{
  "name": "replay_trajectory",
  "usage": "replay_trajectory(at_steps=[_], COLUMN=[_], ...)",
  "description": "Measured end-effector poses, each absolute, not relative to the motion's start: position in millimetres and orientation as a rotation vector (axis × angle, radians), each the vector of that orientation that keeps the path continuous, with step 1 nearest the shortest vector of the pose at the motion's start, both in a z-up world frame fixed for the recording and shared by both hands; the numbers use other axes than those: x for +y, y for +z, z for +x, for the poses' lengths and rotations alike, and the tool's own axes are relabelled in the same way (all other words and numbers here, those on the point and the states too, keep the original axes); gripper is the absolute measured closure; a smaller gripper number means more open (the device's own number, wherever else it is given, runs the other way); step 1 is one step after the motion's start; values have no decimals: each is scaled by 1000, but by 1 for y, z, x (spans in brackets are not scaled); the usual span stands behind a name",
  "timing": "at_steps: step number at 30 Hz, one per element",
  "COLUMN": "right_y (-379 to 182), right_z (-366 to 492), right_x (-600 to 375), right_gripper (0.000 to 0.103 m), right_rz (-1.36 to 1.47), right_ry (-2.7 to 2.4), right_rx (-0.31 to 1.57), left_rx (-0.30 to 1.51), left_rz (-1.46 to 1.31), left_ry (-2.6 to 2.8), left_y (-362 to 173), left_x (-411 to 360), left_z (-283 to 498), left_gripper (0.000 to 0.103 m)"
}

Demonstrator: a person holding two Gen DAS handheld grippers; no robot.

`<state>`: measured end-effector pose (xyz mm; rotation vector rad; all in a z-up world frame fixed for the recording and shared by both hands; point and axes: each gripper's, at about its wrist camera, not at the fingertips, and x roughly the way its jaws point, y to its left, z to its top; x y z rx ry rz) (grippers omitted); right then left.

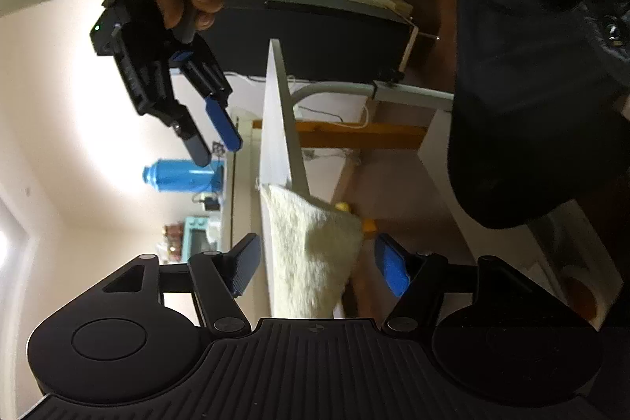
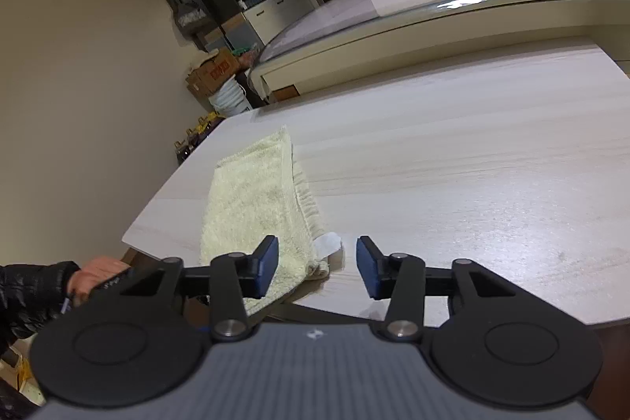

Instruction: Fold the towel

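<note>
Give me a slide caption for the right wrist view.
Open right gripper hovers above folded cream towel at the edge of the pale wooden table.

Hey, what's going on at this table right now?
A person is folding a cream towel with a handheld gripper in each hand. The towel lies folded into a narrow strip at the near left corner of the pale wooden table, one end hanging over the edge. Both the left gripper and the right gripper are open and hold nothing; the towel's hanging end sits between the left one's open jaws.
</note>
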<state>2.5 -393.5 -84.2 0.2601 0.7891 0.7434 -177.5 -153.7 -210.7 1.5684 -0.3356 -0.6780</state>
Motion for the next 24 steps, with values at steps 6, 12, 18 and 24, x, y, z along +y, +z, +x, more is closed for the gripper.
replay_trajectory(at_steps=[6, 12, 18, 24], right_y=[-89, -88, -88, -107], right_z=[6, 8, -12, -57], right_x=[-399, -394, -362, -306], right_gripper=[51, 45, 35, 34], right_rz=[271, 195, -179, -663], right_ry=[741, 870, 1016, 1113], right_rx=[783, 731, 592, 317], left_rx=[-259, -60, 119, 198], left_rz=[1437, 1232, 1056, 992], left_ry=[-685, -702, -695, -708], left_y=[-179, -118, -76, -56], left_x=[-155, -140, -116, -103], left_z=[-187, -189, -176, -168], left_gripper=[91, 93, 93, 92])
